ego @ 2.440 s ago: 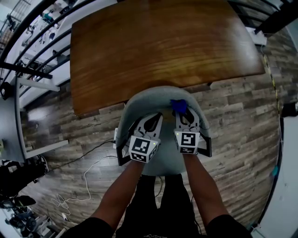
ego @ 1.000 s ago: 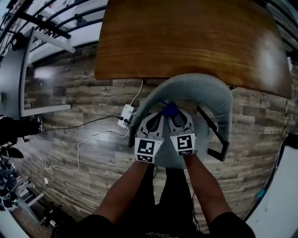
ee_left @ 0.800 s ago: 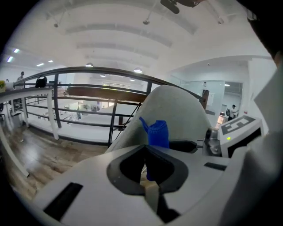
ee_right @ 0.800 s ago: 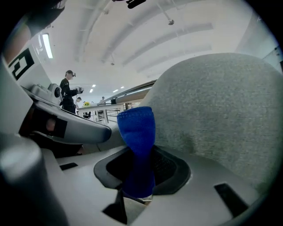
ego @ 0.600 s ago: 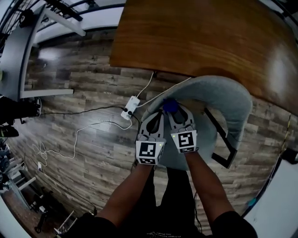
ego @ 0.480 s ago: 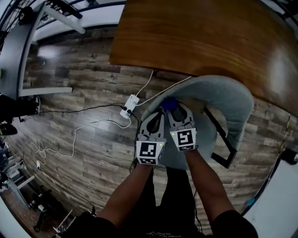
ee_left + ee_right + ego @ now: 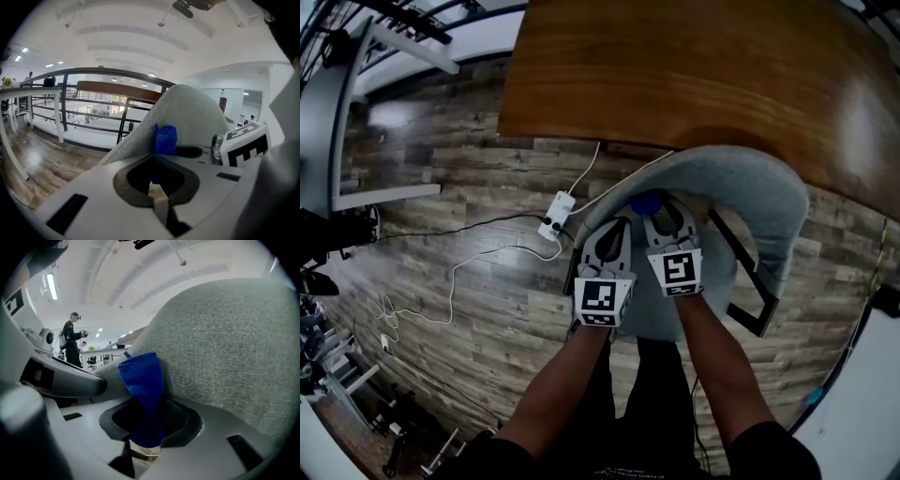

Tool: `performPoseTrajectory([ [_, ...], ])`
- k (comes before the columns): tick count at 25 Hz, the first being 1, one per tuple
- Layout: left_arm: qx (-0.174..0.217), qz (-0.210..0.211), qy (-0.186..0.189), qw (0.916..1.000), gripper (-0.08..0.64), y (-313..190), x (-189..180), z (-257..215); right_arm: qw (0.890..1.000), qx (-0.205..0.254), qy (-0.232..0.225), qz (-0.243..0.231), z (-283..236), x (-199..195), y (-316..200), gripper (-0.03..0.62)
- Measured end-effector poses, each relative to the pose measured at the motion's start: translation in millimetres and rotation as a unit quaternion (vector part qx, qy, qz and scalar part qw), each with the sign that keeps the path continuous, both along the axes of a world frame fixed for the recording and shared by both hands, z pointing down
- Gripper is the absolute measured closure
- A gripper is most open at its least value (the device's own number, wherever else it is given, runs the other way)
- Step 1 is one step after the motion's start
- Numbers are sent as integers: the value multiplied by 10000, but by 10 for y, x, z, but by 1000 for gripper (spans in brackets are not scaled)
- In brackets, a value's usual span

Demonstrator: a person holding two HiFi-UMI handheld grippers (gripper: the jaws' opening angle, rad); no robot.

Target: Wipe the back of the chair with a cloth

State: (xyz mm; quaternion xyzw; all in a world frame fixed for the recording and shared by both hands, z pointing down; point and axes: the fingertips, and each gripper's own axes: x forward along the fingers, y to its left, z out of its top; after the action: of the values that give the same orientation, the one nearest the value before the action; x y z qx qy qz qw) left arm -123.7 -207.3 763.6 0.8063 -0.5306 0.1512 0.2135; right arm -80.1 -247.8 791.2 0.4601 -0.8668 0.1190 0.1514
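Cloth (image 7: pixel 140 376) juts lengthwise from right gripper (image 7: pixel 143 401), clamped, against chair back (image 7: pixel 229 348); left gripper (image 7: pixel 154 154) jaws together.

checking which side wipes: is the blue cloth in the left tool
No, the blue cloth is clamped in the right tool; the left tool is shut on nothing.

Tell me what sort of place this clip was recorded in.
Probably an open-plan office or workshop, indoors. A wooden table and a grey chair stand on plank flooring, with a power strip and trailing cables. There is also a metal railing, and a person stands among desks farther off.
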Motion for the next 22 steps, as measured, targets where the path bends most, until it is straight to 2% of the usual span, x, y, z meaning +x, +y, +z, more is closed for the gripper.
performPoseTrajectory([
  [7,-153,582,51,9982,555,-50,313,75,9985,-62,-31,546,32,387,-89,476],
  [11,-197,1077,257,9937,555,-80,641,29,9963,-86,-16,856,29,651,-113,476],
  [14,-158,1381,234,9900,555,-94,847,45,9939,-113,-28,1100,31,846,-117,476],
  [22,-244,1766,241,9837,555,-105,1252,39,9811,-272,-56,1915,91,1554,-16,476],
])
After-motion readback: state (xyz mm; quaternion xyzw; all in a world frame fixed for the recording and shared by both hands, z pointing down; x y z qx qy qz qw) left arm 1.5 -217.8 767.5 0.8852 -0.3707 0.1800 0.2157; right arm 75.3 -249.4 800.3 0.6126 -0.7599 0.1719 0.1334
